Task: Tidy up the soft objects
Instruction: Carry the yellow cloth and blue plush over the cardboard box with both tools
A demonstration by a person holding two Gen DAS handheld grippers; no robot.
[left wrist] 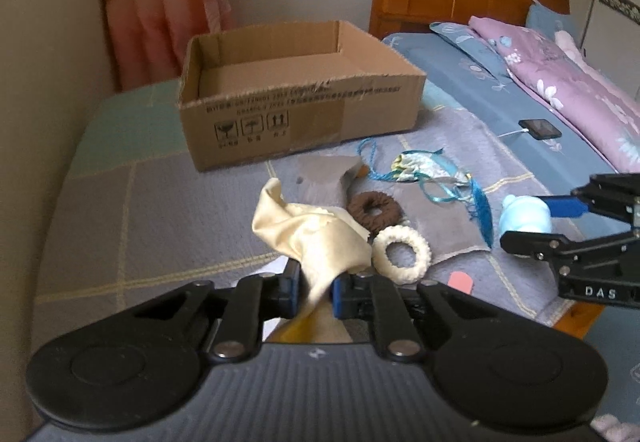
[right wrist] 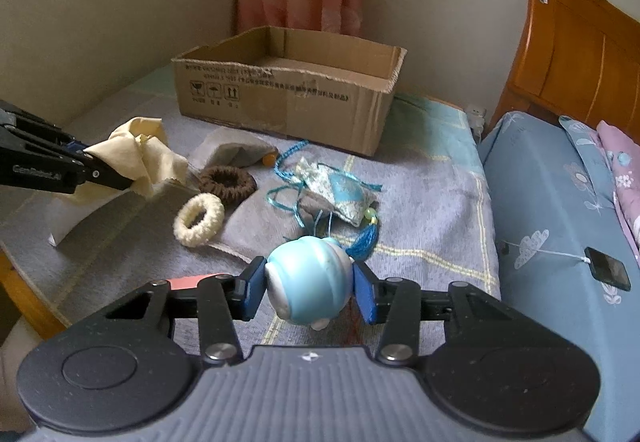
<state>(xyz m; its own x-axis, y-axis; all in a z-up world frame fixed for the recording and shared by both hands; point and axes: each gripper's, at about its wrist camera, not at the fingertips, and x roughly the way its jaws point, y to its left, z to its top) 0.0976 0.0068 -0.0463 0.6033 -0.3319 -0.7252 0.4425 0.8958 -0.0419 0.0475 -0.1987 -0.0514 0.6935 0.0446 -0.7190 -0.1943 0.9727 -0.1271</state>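
Cream cloth (left wrist: 316, 238) is pinched in the left tongs (left wrist: 316, 288), lifted off the bed (left wrist: 160, 201). The right tongs (right wrist: 310, 288) seemingly clamp a blue toy (right wrist: 308, 278). The box (right wrist: 288, 101) sits behind.

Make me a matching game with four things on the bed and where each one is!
Things:
1. cream-yellow satin cloth
2. light blue round squishy toy
3. brown fuzzy hair ring
4. open brown cardboard box

Places:
A. lying on the grey blanket, touching the cream knitted hair ring
B. pinched in the left gripper
C. at the far end of the bed, near the curtain
D. between the pads of the right gripper

Pairs: 1-B, 2-D, 3-A, 4-C
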